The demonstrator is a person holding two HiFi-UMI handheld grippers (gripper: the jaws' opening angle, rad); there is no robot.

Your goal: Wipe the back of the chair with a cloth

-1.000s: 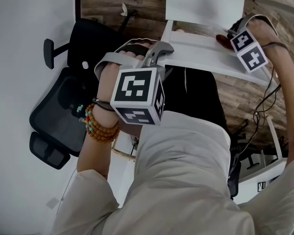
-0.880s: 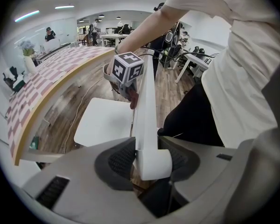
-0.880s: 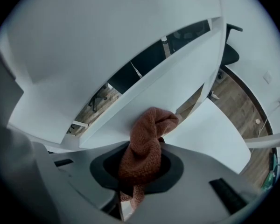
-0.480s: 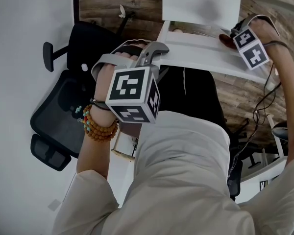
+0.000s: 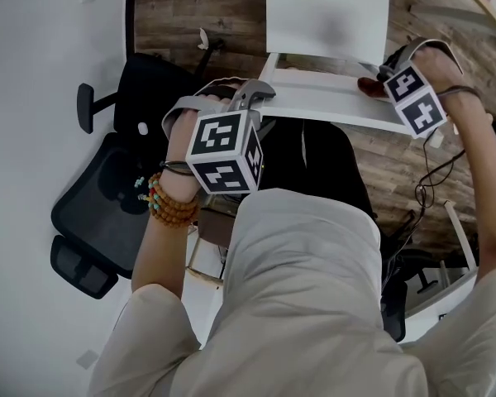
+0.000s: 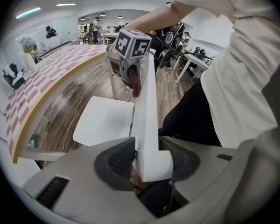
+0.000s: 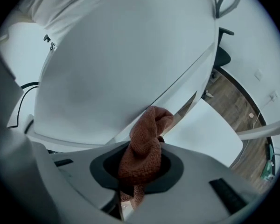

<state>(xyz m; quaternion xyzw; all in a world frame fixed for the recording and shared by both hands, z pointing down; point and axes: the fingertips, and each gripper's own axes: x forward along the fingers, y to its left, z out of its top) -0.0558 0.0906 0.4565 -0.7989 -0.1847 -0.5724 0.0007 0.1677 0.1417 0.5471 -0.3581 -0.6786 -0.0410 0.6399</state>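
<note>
The wiping is judged to be in its early part: the cloth is pressed against the upper edge of the white chair back at its right end, at about 1 o'clock in the head view. No trace is seen on the white surface that would tell which part is already cleaned. The broad rear face, which is shown large in the right gripper view, and the rest of the top edge toward 11 o'clock are thought to be left for wiping. The fingers of the right gripper are closed tightly on the cloth, a reddish-brown piece like towel. It is bunched between them, and its free end is pushed out forward and appears to touch the edge of the chair back. The fingers of the left gripper are clamped on the other end of the same top edge, with the white panel held between them, so the chair is probably steadied by this grip. The two grippers are well apart along the back. A black office chair is seen at 9 o'clock, touched by nothing.
</note>
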